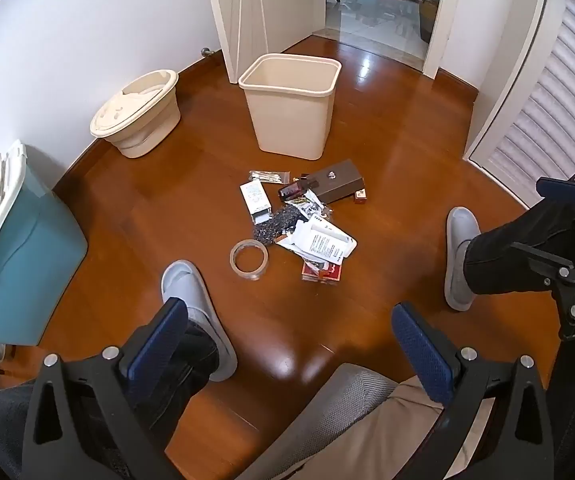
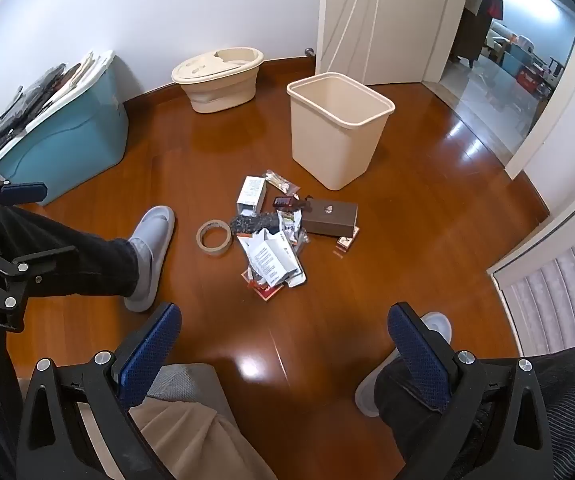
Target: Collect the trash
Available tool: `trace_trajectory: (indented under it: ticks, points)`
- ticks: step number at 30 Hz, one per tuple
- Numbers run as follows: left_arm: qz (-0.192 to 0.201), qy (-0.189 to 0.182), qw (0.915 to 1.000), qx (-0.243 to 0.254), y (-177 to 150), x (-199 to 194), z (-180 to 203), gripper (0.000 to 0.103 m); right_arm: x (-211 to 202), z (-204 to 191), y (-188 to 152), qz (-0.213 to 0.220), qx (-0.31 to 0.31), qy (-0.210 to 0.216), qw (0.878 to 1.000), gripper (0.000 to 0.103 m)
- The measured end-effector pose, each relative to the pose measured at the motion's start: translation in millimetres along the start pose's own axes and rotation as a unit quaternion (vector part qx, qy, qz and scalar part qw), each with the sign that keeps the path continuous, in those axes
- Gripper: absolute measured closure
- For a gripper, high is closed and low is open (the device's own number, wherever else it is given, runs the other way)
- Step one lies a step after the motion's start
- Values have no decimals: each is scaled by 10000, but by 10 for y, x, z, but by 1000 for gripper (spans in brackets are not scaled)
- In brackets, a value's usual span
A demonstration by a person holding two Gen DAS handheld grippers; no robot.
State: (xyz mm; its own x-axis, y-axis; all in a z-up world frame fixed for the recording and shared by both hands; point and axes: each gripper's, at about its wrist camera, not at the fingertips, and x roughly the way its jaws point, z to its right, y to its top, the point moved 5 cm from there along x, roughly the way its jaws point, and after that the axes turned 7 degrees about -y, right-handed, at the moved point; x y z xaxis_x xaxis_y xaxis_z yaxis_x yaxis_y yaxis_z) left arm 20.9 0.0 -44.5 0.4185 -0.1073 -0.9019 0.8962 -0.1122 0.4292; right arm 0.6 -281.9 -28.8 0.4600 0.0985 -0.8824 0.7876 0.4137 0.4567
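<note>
Layout on the floor, left wrist view. Trash pile at centre; waste bin behind it at 12 o'clock, standing apart from the pile. Lidded tub at 10 o'clock against the wall. Storage box at 9 o'clock. Tape roll just beside the pile at 8 o'clock. One slipper at 7 o'clock, the other at 3 o'clock. Doorway beyond the bin at 1 o'clock.
</note>
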Motion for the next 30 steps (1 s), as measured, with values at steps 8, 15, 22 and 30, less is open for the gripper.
trace_trajectory:
  ticks: [8,15,22,30]
  points:
    - [17,-91,10000,-6,34,-5,10,0,18,-10,-33,-11,2,3,10000,0]
    - [20,-71,10000,-21,0,23,-7,0,28,-22,-4,-29,-54,-28,10000,0]
    - [20,-75,10000,-28,2,25,-17,0,55,-59,-19,-75,-75,26,9999,0]
    - [44,-58,10000,-56,-6,16,-45,0,126,-40,-49,-193,161,341,9991,0]
